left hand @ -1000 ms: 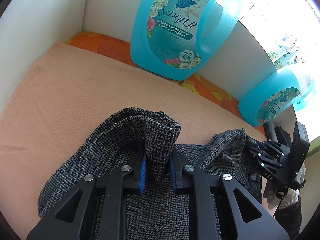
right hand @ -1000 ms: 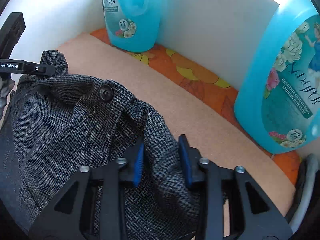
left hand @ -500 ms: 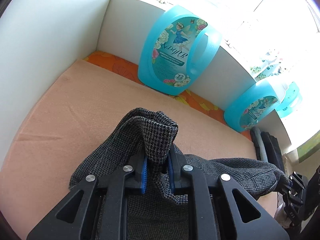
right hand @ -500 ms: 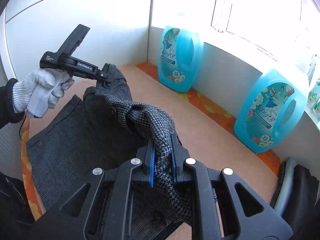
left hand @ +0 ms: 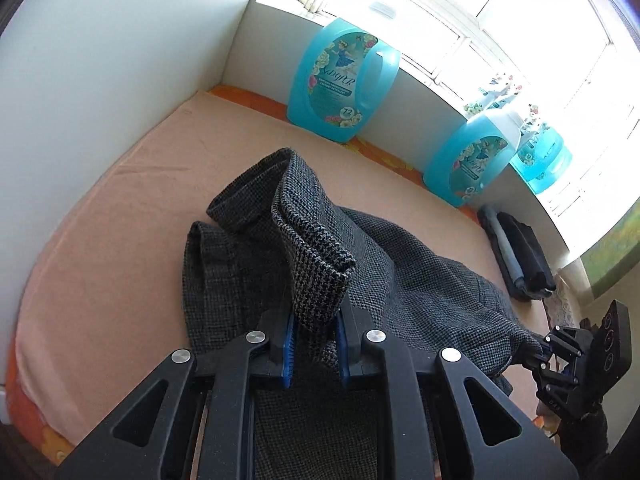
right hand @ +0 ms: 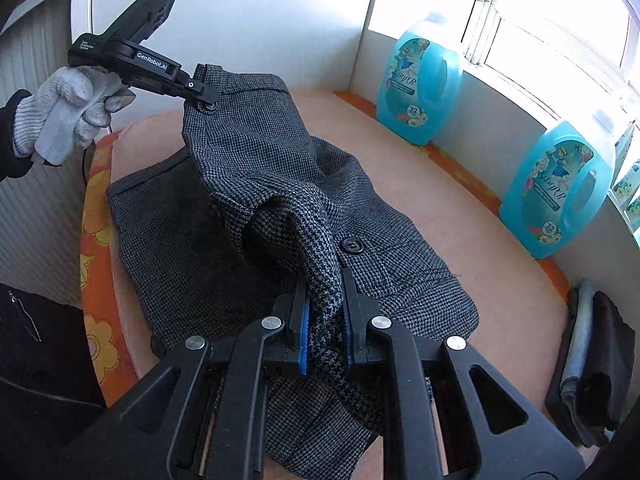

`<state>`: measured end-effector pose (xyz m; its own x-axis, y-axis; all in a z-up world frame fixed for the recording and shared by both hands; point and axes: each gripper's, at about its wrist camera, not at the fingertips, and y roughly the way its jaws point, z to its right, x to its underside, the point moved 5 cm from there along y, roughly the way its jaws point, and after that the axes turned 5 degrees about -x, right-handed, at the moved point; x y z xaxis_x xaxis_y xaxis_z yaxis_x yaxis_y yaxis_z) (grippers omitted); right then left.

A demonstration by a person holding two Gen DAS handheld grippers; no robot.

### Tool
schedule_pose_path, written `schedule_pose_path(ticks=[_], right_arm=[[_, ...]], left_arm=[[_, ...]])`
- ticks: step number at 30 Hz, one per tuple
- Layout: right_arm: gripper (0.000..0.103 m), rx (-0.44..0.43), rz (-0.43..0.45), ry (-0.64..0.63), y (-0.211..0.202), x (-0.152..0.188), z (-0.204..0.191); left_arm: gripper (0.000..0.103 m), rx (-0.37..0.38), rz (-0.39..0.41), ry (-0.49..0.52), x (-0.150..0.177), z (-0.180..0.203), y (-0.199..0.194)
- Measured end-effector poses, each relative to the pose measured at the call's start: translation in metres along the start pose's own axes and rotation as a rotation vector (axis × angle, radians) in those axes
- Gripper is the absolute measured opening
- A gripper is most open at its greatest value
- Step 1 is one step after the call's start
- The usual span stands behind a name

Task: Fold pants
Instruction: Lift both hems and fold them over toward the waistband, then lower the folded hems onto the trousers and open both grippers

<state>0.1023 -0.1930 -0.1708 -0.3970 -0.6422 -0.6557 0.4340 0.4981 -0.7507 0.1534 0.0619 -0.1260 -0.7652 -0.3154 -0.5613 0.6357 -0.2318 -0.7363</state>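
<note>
pants (left hand: 400,280) now farther from the blue bottle (left hand: 340,80) | both grippers (left hand: 314,340) (right hand: 324,336) pinching pants | pants' front edge hidden under grippers

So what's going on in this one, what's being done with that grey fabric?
A person with a gripper in each hand is folding grey houndstooth pants on a peach-covered surface. The left gripper and the right gripper are each clamped on a bunched edge of the fabric, lifting that part up while the rest lies on the surface. Blue detergent bottles stand along the back, and folded dark clothes lie off to the side.
</note>
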Motion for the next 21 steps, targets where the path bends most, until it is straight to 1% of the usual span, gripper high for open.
schedule_pose_path(ticks=[5, 8, 11, 13, 19, 21], right_arm=[[0.013, 0.013, -0.042, 0.002, 0.002, 0.030, -0.009], [0.013, 0.030, -0.050, 0.013, -0.001, 0.037, -0.007], [0.013, 0.027, -0.043, 0.039, -0.007, 0.040, -0.005], [0.013, 0.031, -0.047, 0.035, -0.008, 0.043, -0.007], [0.013, 0.036, -0.073, 0.018, -0.002, 0.051, -0.018], [0.013, 0.046, -0.074, 0.013, -0.002, 0.051, -0.020]], left_arm=[[0.015, 0.006, 0.000, -0.019, 0.039, -0.003, -0.010], [0.015, 0.021, -0.015, -0.029, 0.058, 0.001, -0.011], [0.015, 0.023, -0.014, -0.012, 0.075, 0.005, -0.018], [0.015, 0.015, -0.020, 0.011, 0.084, 0.008, -0.020], [0.015, 0.001, -0.071, -0.003, 0.101, -0.004, -0.018], [0.017, -0.002, -0.080, -0.002, 0.103, -0.008, -0.020]])
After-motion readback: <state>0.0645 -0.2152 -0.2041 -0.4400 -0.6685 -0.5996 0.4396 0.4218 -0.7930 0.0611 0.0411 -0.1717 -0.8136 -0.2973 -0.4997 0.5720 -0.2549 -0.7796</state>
